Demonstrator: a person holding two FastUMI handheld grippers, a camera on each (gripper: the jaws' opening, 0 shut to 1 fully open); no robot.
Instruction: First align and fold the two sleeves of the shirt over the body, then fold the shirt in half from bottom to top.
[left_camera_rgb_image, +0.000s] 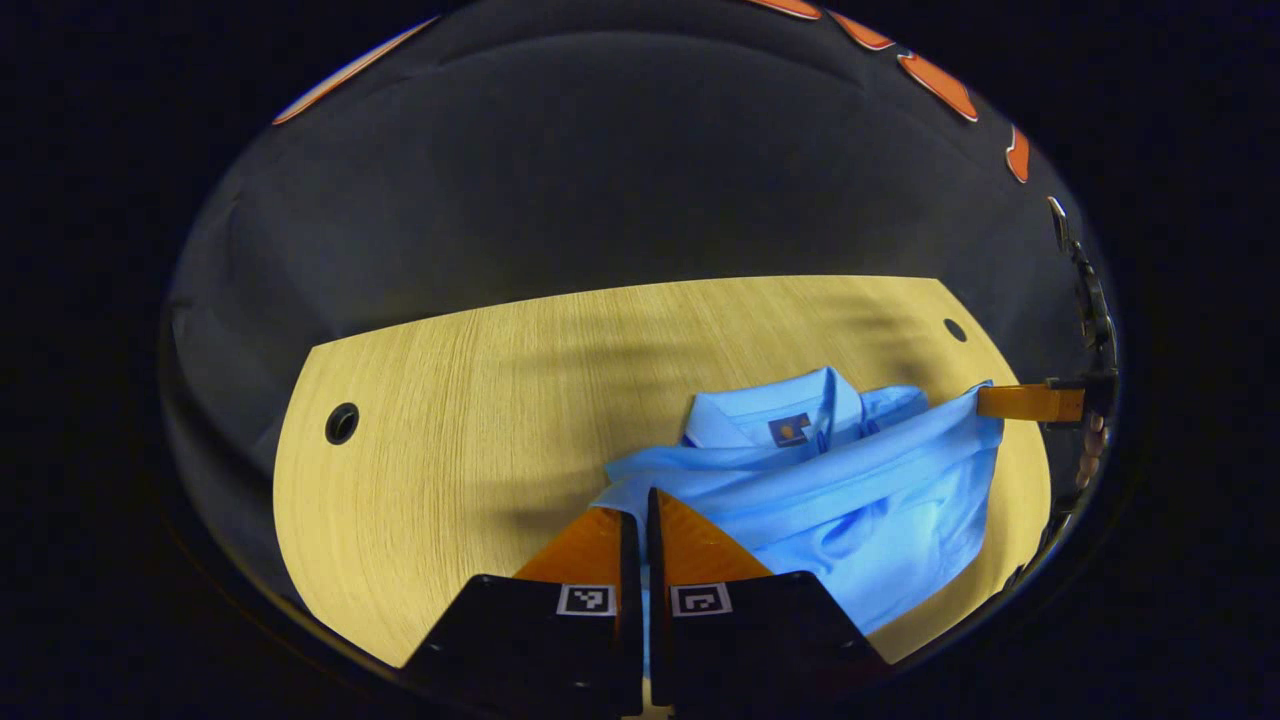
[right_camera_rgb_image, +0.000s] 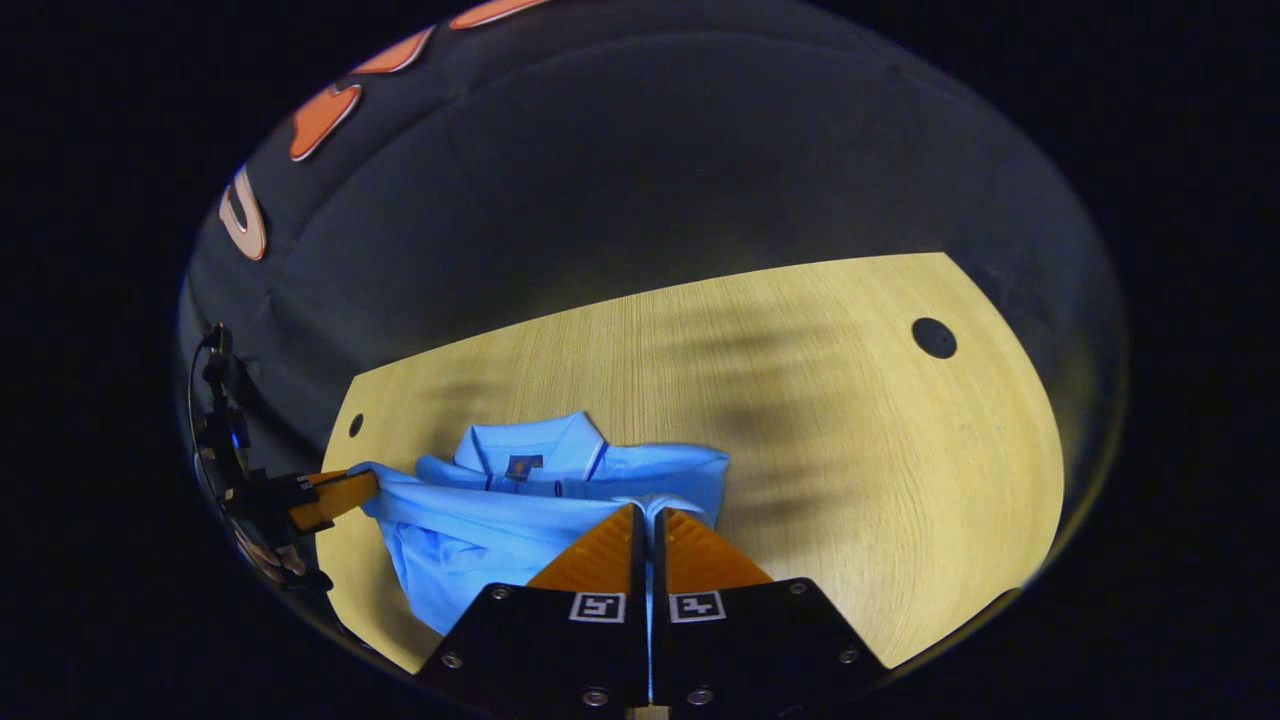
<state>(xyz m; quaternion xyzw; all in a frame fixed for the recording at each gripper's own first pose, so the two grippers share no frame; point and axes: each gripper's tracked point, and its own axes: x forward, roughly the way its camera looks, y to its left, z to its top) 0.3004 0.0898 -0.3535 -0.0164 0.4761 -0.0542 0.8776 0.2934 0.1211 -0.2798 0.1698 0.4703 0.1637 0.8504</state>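
Observation:
A light blue polo shirt (left_camera_rgb_image: 840, 490) lies on the wooden table (left_camera_rgb_image: 450, 430), collar toward the far edge. Its lower part is lifted off the table and stretched between both grippers. In the left gripper view, my left gripper (left_camera_rgb_image: 642, 515) is shut on one bottom corner of the shirt; the right gripper (left_camera_rgb_image: 1005, 402) holds the other corner at the far right. In the right gripper view, my right gripper (right_camera_rgb_image: 648, 515) is shut on a corner of the shirt (right_camera_rgb_image: 500, 530), and the left gripper (right_camera_rgb_image: 345, 495) pinches the opposite corner at the left. The raised hem hangs over the shirt's body.
The table (right_camera_rgb_image: 850, 450) has a round cable hole near each far corner (left_camera_rgb_image: 341, 423) (right_camera_rgb_image: 934, 338). Black cloth walls the booth behind the table. Bare wood lies on either side of the shirt.

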